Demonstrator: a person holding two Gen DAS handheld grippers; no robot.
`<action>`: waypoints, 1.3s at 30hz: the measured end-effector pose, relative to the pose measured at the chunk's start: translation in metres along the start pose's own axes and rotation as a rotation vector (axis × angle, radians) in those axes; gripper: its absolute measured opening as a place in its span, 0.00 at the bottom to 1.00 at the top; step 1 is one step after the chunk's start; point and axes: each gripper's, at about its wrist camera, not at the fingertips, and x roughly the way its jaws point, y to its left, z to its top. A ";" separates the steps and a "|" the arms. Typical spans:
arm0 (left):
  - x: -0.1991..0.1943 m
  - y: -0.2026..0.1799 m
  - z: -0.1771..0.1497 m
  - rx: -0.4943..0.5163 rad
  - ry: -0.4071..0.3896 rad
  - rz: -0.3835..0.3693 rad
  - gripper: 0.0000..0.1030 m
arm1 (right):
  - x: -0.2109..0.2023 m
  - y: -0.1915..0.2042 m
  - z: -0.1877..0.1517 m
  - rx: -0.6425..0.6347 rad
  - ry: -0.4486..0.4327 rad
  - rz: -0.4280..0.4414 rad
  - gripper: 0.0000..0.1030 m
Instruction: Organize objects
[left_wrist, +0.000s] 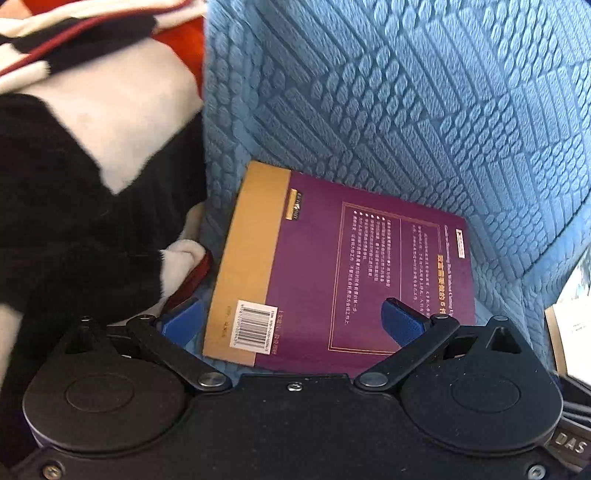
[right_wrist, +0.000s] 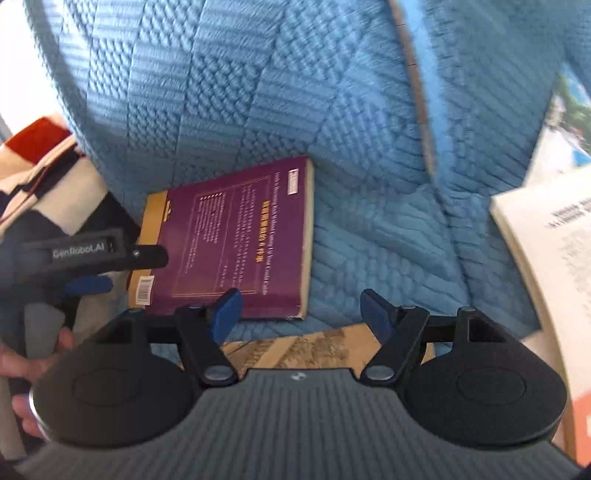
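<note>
A purple book (left_wrist: 351, 266) with a tan band along its spine and a barcode lies flat on the blue quilted sofa cover (left_wrist: 406, 110). My left gripper (left_wrist: 291, 321) hangs open just over its near end: one blue pad stands off the spine edge, the other over the cover, neither pressing. In the right wrist view the same book (right_wrist: 236, 240) lies left of centre. My right gripper (right_wrist: 301, 314) is open beside the book's near right corner, with nothing held. One of the left gripper's blue fingers (right_wrist: 90, 285) shows by the book's spine.
A black, white and red striped cloth (left_wrist: 92, 147) is piled against the book's left side. A brown illustrated book (right_wrist: 295, 349) lies under the right gripper. A white open book (right_wrist: 546, 258) lies at the right. A person's hand (right_wrist: 22, 362) grips the left handle.
</note>
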 end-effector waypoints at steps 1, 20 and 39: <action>0.004 0.001 0.001 -0.001 0.006 0.003 0.99 | 0.004 0.001 0.001 -0.010 0.000 0.003 0.72; 0.035 0.031 0.019 -0.104 0.064 -0.059 0.85 | 0.074 0.013 0.035 -0.105 -0.032 0.058 0.71; 0.044 0.030 0.019 -0.109 0.057 -0.046 0.88 | 0.104 0.043 0.053 -0.189 0.008 0.014 0.82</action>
